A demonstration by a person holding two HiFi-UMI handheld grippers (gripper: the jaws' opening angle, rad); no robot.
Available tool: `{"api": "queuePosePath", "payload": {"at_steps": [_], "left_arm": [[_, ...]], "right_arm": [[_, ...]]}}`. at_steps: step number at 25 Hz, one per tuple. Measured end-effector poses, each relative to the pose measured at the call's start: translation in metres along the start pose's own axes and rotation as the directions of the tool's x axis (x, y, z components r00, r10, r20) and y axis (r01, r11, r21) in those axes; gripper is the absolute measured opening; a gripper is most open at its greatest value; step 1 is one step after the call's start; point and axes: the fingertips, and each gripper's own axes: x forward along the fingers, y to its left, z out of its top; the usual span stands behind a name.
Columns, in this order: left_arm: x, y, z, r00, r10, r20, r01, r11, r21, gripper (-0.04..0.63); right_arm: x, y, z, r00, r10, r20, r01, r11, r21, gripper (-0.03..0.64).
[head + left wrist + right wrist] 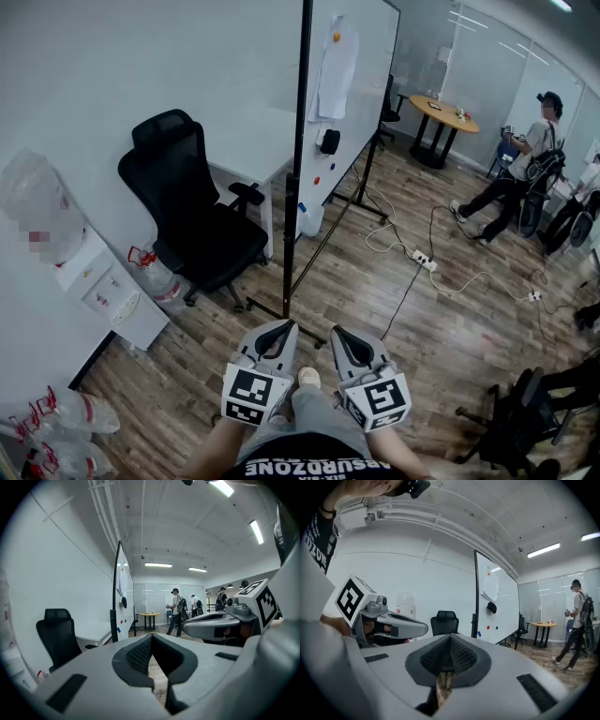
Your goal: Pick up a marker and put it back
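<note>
A whiteboard [347,84] on a black stand rises ahead of me, seen nearly edge-on. On it are a black eraser [329,142], a red dot [316,180] and a small blue object [302,207] low by the frame that may be a marker; it is too small to tell. The left gripper [277,328] and right gripper [344,333] are held side by side close to my body, well short of the board. Both are shut with nothing between the jaws. The board also shows in the left gripper view [123,606] and the right gripper view [497,602].
A black office chair [192,211] and a white desk [248,141] stand left of the board. A water dispenser [89,272] and water bottles [66,422] line the left wall. Cables and a power strip [422,260] cross the wooden floor. People [520,183] stand at the far right.
</note>
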Motion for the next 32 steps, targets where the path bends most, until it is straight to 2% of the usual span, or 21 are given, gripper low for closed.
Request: {"api": "queuePosePath", "payload": {"at_steps": [10, 15, 21, 23, 32], "left_arm": [[0.037, 0.018, 0.007, 1.0, 0.004, -0.004, -0.004, 1.0, 0.008, 0.008], [0.058, 0.03, 0.016, 1.0, 0.02, -0.004, -0.02, 1.0, 0.01, 0.008], [0.086, 0.044, 0.012, 0.999, 0.026, -0.031, -0.026, 1.0, 0.002, 0.008], [0.096, 0.05, 0.01, 0.999, 0.032, -0.039, -0.032, 0.999, 0.0, 0.008], [0.131, 0.077, 0.014, 0.998, 0.048, -0.04, -0.049, 0.998, -0.025, 0.008]], "right_arm": [[0.025, -0.033, 0.023, 0.996, -0.027, 0.087, 0.033, 0.997, -0.07, 0.0], [0.043, -0.057, 0.029, 0.995, -0.02, 0.093, 0.025, 0.998, -0.053, 0.008], [0.072, -0.085, 0.034, 0.994, 0.008, 0.11, -0.003, 0.999, -0.052, 0.22], [0.081, -0.094, 0.035, 0.994, 0.013, 0.11, -0.007, 0.998, -0.057, 0.264], [0.126, -0.128, 0.037, 0.994, 0.034, 0.1, -0.028, 0.998, -0.054, 0.292]]}}
